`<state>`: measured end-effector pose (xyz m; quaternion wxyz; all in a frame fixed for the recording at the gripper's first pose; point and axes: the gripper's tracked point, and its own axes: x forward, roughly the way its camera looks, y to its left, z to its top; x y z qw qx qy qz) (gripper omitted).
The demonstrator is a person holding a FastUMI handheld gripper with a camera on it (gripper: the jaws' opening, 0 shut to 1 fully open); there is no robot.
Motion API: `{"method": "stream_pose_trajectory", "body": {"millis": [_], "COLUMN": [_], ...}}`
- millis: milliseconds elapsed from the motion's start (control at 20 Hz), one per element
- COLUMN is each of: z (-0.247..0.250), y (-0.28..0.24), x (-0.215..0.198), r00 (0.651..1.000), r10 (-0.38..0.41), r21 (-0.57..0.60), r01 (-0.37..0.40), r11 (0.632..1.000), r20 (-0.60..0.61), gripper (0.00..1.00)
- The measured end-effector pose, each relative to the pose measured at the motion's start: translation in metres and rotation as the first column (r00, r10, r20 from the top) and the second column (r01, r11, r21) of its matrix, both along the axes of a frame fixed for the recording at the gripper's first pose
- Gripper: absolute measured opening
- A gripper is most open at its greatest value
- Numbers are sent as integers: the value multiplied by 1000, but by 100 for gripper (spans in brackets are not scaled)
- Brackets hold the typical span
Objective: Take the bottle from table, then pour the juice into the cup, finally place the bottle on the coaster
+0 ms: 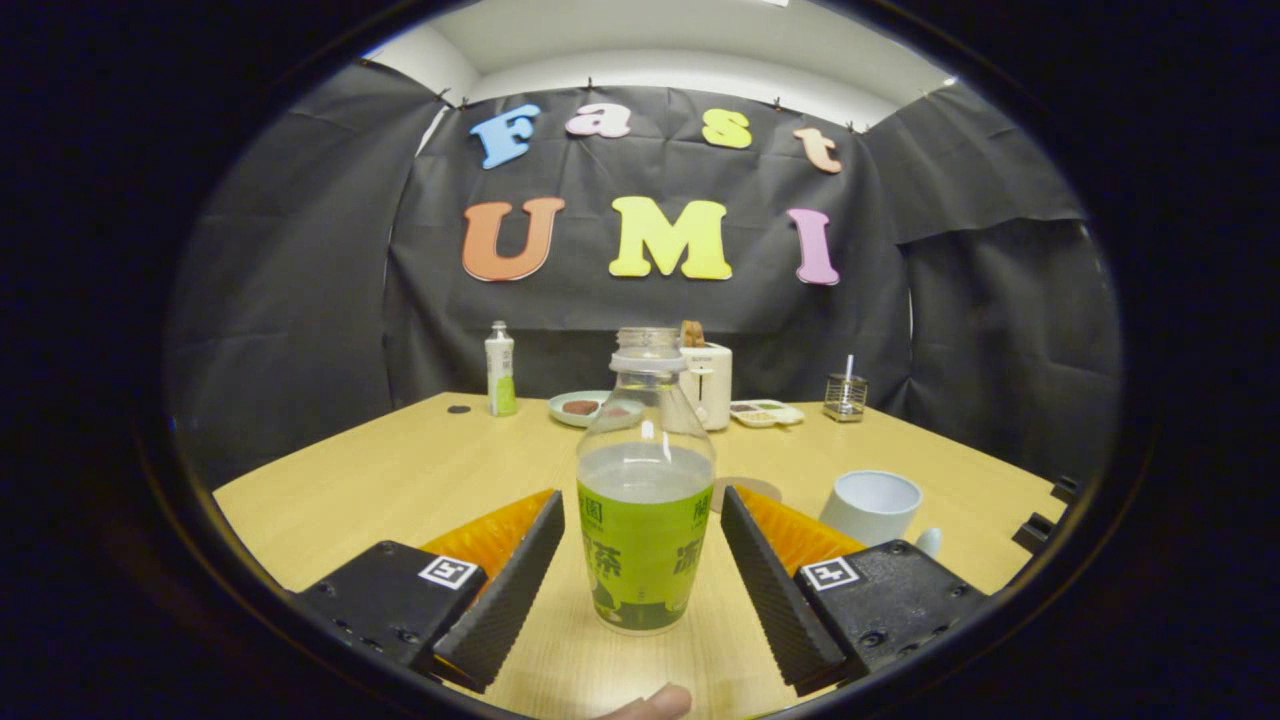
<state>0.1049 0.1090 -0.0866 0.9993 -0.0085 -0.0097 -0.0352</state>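
A clear bottle [645,500] with a green label and pale juice stands upright on the wooden table [400,480], uncapped, right between my two fingers. My gripper [645,570] is open, with a gap on each side of the bottle; neither finger touches it. A white cup [872,505] sits just beyond the right finger. A round flat coaster [745,490] peeks out behind the bottle, between it and the cup, mostly hidden by the right finger.
At the table's far edge stand a small green-and-white bottle [500,370], a plate [580,407] with food, a white toaster [706,385], a divided tray [765,412] and a wire holder [845,397]. A person's fingertip [655,703] shows below the gripper.
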Motion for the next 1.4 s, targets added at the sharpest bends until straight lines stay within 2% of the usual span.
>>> {"method": "stream_pose_trajectory", "body": {"millis": [150, 300, 400, 450, 550, 650, 950, 1200, 1400], "z": [-1, -5, -6, -7, -7, -7, 6, 25, 45], "y": [3, 3, -9, -20, -24, -31, -30, -17, -15], "x": [10, 21, 21, 25, 19, 15, -5, -30, -50], "r00": [1000, 1000, 999, 996, 995, 994, 998, 1000, 999], "r10": [17, 10, -46, -86, -97, -111, -57, 26, 34], "r21": [26, -28, -81, -77, -24, 14, 69, 126, 116], "r01": [-18, -9, 46, 86, 97, 111, 58, -24, -33], "r11": [1000, 1000, 996, 993, 995, 994, 996, 992, 993], "r20": [16, 4, 3, 0, 3, -5, -17, -14, -7], "gripper": [100, 100, 100, 95, 84, 82, 81, 81, 81]}}
